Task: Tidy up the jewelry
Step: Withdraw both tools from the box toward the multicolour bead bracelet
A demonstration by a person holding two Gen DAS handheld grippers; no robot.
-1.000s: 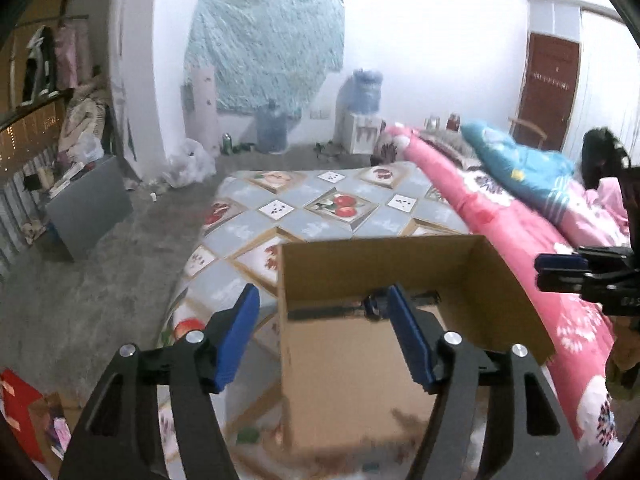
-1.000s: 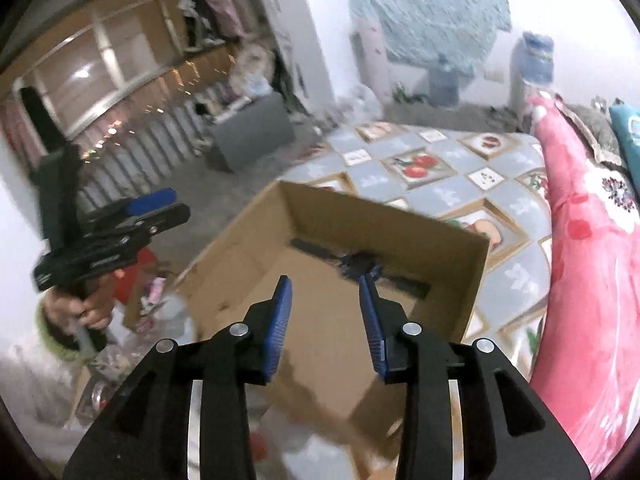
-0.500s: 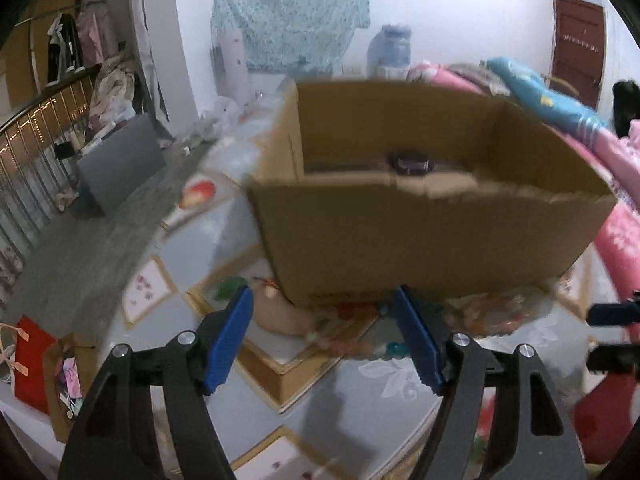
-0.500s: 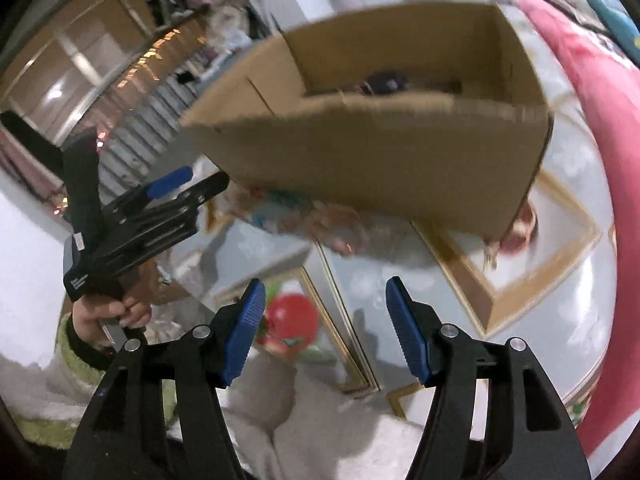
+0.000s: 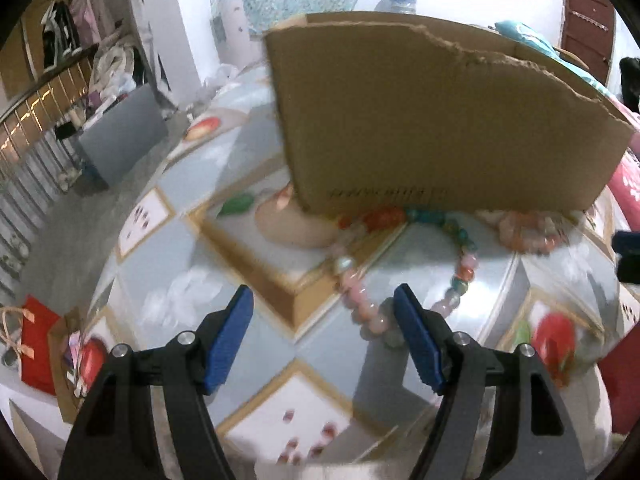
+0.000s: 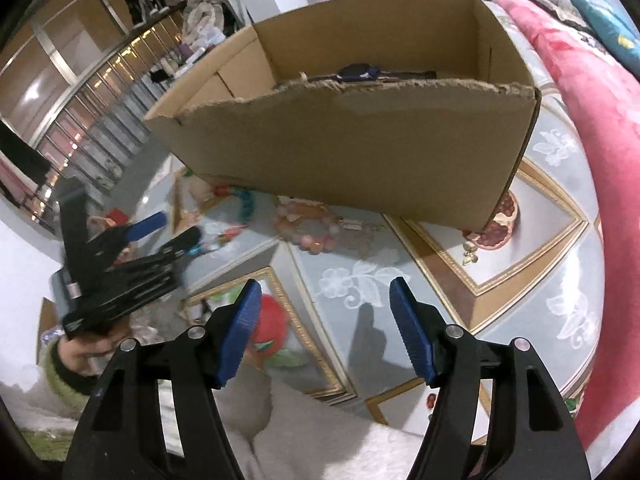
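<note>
An open cardboard box (image 5: 432,120) (image 6: 360,140) stands on the patterned bedcover, with a dark item (image 6: 356,72) inside it. In front of it lies a long string of pink, green and orange beads (image 5: 360,300) (image 6: 244,204), and beside that a pink-orange bead bracelet (image 5: 524,232) (image 6: 308,224) with a thin chain (image 6: 356,226). My left gripper (image 5: 324,320) (image 6: 120,264) is open low over the bead string, whose near loop lies by the right finger. My right gripper (image 6: 326,320) hovers just short of the bracelet; its jaws are opening and hold nothing.
A pink quilt (image 6: 592,120) runs along the right side of the bed. The bedcover (image 5: 260,360) ends in a rounded edge on the left. Beyond it on the floor are a grey box (image 5: 120,136), a red bag (image 5: 36,344) and a railing. A green-cuffed hand (image 6: 68,364) holds the left gripper.
Both grippers came down from above the box and tilted toward the bedcover in front of it. The beads came into view. The right jaws spread wider.
</note>
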